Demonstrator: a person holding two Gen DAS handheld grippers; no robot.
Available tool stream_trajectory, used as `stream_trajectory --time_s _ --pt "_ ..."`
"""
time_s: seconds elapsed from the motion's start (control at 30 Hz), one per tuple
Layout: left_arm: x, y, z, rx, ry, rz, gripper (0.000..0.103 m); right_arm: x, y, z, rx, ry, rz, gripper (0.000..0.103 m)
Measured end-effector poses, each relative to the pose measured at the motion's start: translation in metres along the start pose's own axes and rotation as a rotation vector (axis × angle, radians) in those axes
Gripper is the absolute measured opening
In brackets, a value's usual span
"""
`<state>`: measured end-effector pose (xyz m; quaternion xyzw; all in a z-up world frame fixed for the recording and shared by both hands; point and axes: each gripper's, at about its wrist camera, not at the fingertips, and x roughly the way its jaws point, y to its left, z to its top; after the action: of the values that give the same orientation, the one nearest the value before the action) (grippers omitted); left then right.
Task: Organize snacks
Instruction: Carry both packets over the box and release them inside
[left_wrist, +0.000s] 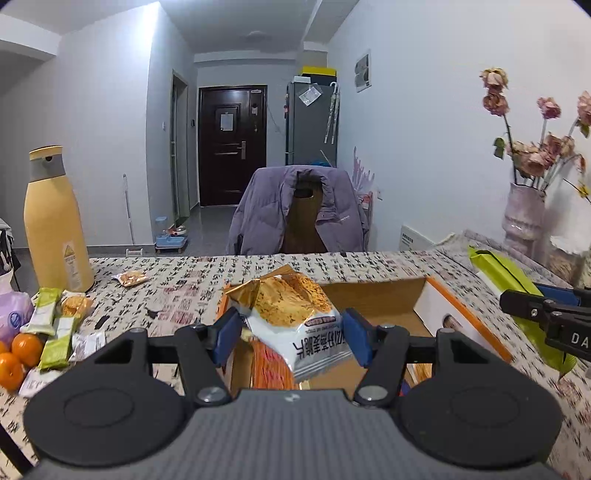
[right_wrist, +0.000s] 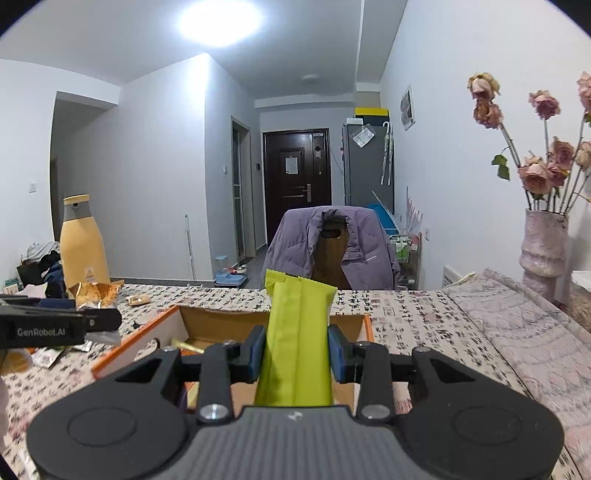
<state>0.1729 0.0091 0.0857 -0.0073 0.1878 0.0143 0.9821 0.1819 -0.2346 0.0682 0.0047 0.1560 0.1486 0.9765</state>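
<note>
Left wrist: left gripper fingers clamp chip packet over box | right gripper fingers clamp green pouch, box at 11 o'clock

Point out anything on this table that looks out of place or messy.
A lone orange snack packet lies by itself on the tablecloth, apart from the heap of wrappers and oranges at the left edge. The cardboard box sits askew. Nothing looks spilled or damaged.

The cardboard box's contents lay mostly hidden behind the right gripper, and beside it the vase stood blurred.
</note>
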Motion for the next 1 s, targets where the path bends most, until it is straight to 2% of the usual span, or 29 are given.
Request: stream_trajectory --time_s 0.2,0.43,0.63,1.0 --pt "0.038 0.004 0.011 -0.026 0.022 0.013 0.062 0.047 0.0 0.016 -0.002 0.034 -0.01 0.034" --pt "0.077 0.011 0.003 -0.068 0.063 0.039 0.062 0.09 0.0 0.005 0.02 0.093 -0.029 0.034" --pt "0.092 0.018 -0.013 -0.077 0.069 0.059 0.061 0.106 -0.004 -0.013 0.036 0.126 -0.018 0.035" --pt "0.103 0.023 -0.027 -0.078 0.105 0.017 0.064 0.116 -0.002 -0.026 0.021 0.186 -0.023 0.036"
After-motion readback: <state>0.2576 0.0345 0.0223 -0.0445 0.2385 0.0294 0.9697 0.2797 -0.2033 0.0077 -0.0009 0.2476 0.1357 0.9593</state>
